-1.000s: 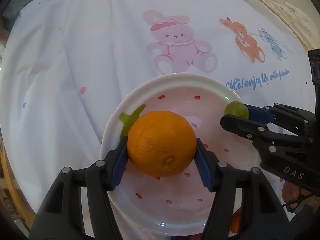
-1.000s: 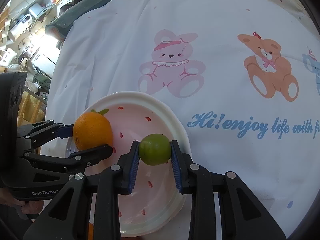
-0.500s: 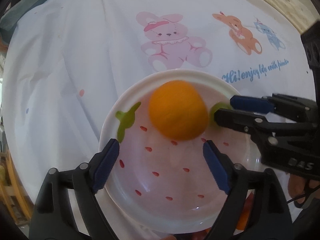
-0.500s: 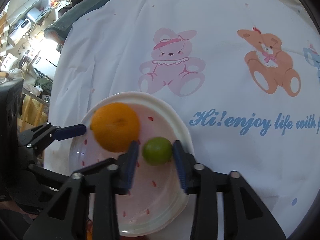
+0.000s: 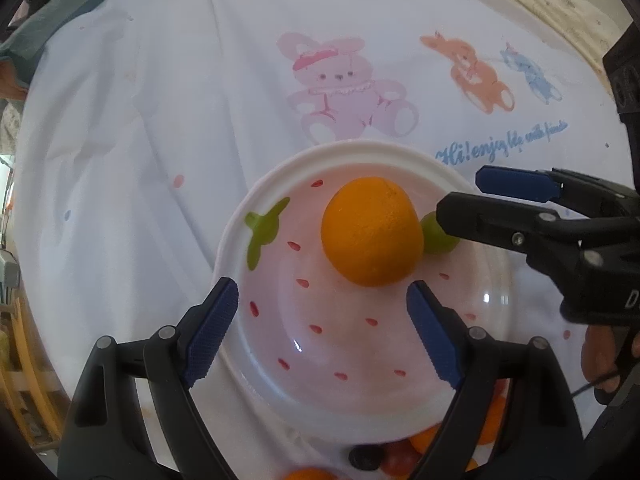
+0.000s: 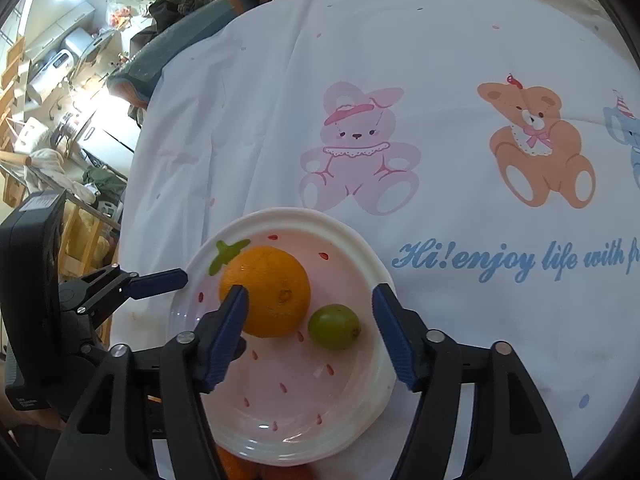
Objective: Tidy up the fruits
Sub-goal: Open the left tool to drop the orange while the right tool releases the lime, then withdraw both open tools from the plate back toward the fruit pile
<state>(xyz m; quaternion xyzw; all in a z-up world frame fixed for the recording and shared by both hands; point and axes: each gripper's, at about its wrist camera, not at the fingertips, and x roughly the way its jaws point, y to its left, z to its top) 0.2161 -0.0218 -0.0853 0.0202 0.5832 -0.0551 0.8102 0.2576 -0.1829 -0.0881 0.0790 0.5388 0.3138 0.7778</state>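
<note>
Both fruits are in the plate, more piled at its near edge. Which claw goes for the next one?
Left, probably. The left claw is open and clear of the orange, with the fruit pile just below it. The right claw is open too, but straddles the green fruit over the plate.

Left gripper [image 5: 322, 330] let go of the orange [image 5: 371, 231], jaws now spread wide, orange lying ahead of its tips on the plate [image 5: 256, 384]; right gripper [image 6: 310, 340] also released the green fruit [image 6: 334, 327], which now sits between its parted fingers, touching the orange
</note>
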